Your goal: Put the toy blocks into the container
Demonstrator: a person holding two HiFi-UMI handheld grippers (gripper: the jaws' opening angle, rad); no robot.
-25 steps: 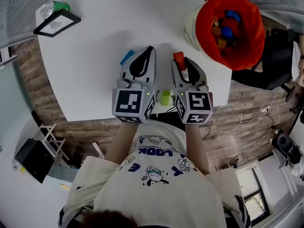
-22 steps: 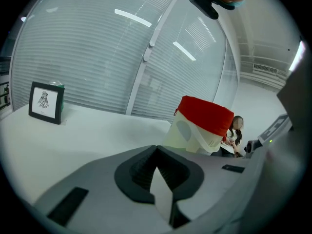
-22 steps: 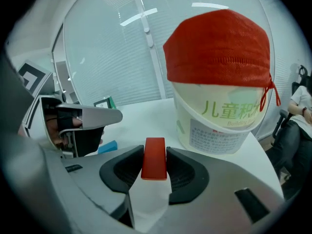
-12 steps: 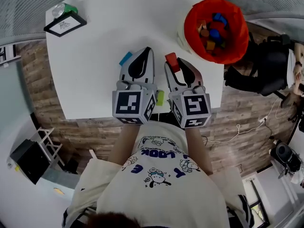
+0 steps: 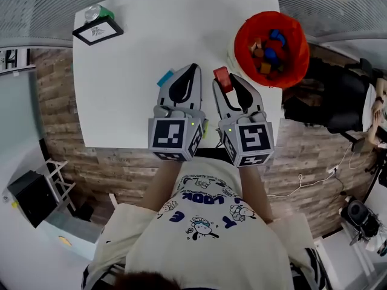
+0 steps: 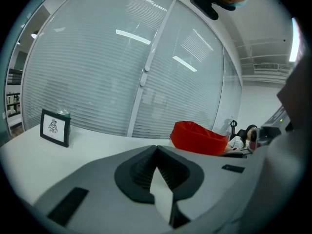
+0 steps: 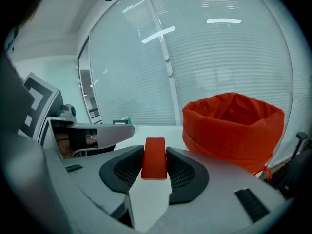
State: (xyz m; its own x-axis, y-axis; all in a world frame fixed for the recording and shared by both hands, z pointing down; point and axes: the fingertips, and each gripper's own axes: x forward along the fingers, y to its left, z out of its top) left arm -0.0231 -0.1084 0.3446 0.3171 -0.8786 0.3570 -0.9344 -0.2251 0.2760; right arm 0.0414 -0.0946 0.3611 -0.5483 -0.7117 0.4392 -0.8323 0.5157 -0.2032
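- Toy block (image 7: 154,160), red: sat pinched upright between the ribbed pads of the right gripper (image 5: 225,83), jaws part-way closed and pressed on its two flat sides, top end poking just past the tips.
- Hung with that gripper over the near right part of the white table (image 5: 133,101).
- Container (image 5: 240,41), a pale bucket lined in red: stood at the table's far right corner, ahead of the right gripper and to its right, apart from it.
- Held a heap of blocks (image 5: 269,47) in blue, red and orange.
- Left gripper (image 5: 193,70): hovered just beside the right one, jaws drawn together at the tips, nothing between them.
- Blue block (image 5: 164,77): lay on the table by that gripper's left edge, near the tip, partly hidden under it.
- Green block (image 5: 205,127): showed only as a sliver between the two marker cubes, near the table's front edge.
- Framed picture (image 5: 98,31): stood at the far left corner, with a green can (image 5: 97,12) just behind it.
- Dark chair (image 5: 338,101): stood off the table's right side, beyond the container.
- Printed white T-shirt (image 5: 205,222): filled the foreground below both grippers.
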